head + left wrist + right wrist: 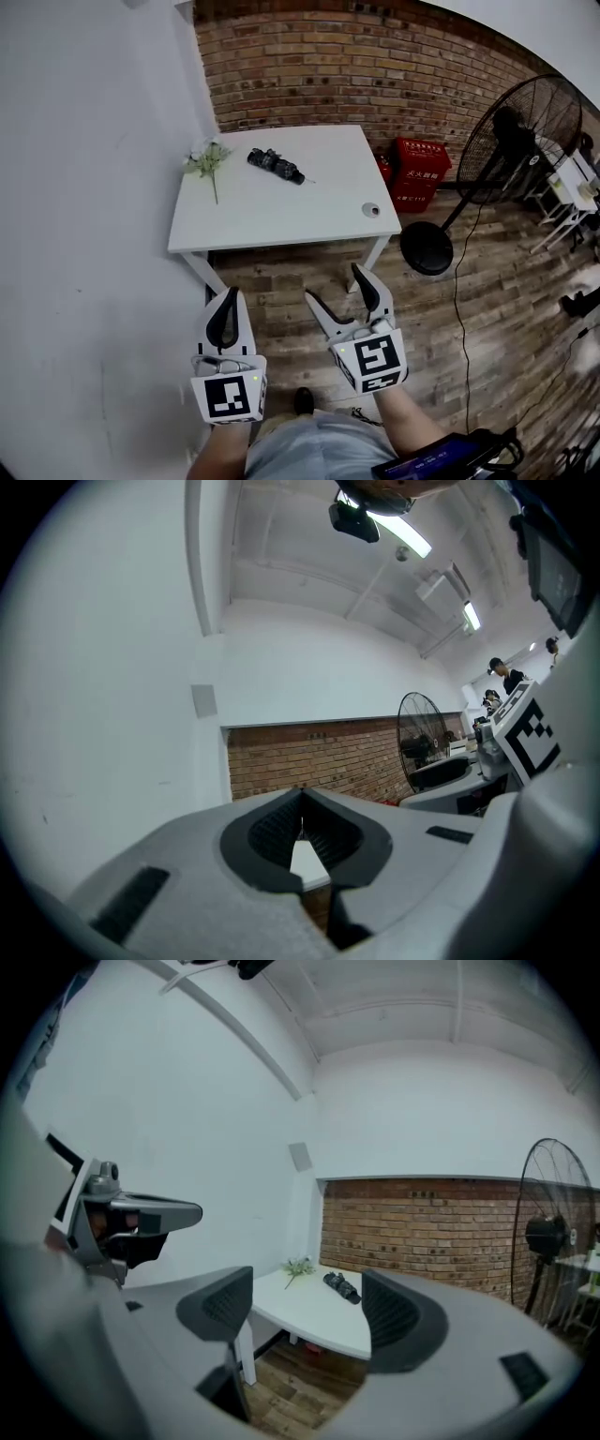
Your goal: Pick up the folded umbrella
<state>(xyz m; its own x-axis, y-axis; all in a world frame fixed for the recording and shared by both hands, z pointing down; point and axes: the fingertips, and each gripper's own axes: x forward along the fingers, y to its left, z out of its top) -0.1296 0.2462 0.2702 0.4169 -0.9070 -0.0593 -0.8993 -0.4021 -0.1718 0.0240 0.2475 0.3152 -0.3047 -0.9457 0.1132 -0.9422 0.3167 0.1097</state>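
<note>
Umbrella (275, 165): dark, folded, flat on the white table (281, 220), toward its far edge, lengthwise from 10 to 4 o'clock. At 12 o'clock from both grippers, well apart from them, untouched.

At 9 o'clock of the umbrella, near the table's left edge: flowers (208, 159). At 4 o'clock, near the front right corner: a small round thing (371, 209), too small to tell.

Left gripper (228, 294): closed tip to tip, nothing between the jaws, over the floor (506, 309) just short of the table's near edge. Same reading in the left gripper view: tips touching, a sliver of white table behind them.

Right gripper (333, 284): jaws wide apart, empty, at 3 o'clock of the left one, also short of the table. In the right gripper view, the umbrella (341, 1286) far off between the two pads, the flowers (299, 1267) at its 9 o'clock.

At 2 o'clock of the table: red crates (419, 169) against the brick wall (328, 66), then a fan (520, 131).
</note>
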